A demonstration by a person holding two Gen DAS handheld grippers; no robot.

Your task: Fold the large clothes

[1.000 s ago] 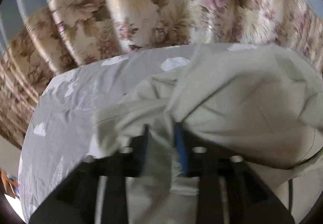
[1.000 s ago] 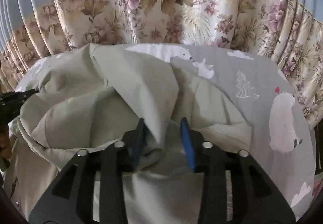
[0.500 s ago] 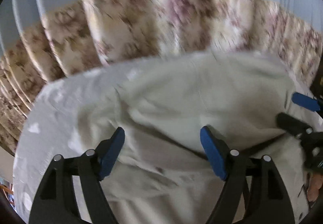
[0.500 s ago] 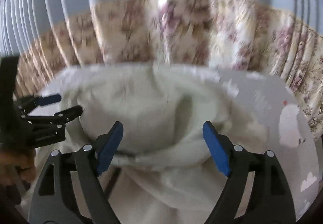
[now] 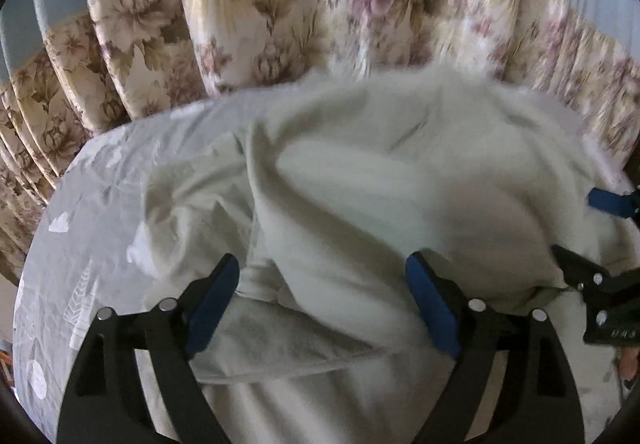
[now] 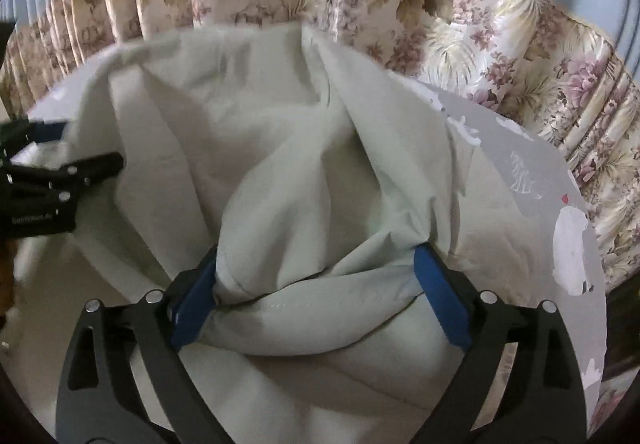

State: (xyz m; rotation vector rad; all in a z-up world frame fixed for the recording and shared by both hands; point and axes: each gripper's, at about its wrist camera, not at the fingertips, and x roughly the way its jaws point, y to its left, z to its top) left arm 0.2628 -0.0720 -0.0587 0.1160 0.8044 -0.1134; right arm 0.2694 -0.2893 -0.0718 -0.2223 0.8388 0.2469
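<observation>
Garment (image 6: 304,164), pale green, is lying bunched on the grey bedsheet (image 5: 100,196). Left gripper (image 5: 324,300) and right gripper (image 6: 316,292) are both gaping wide, gripping nothing; cloth possibly brushing the right pads. Risk: closing now is likely grabbing several layers, skewing the fold.

The left gripper (image 5: 326,298) stood with its blue-padded fingers (image 5: 212,300) spread wide; the right gripper (image 6: 316,298) likewise gaped, cloth bunched between its fingers (image 6: 438,296)
</observation>
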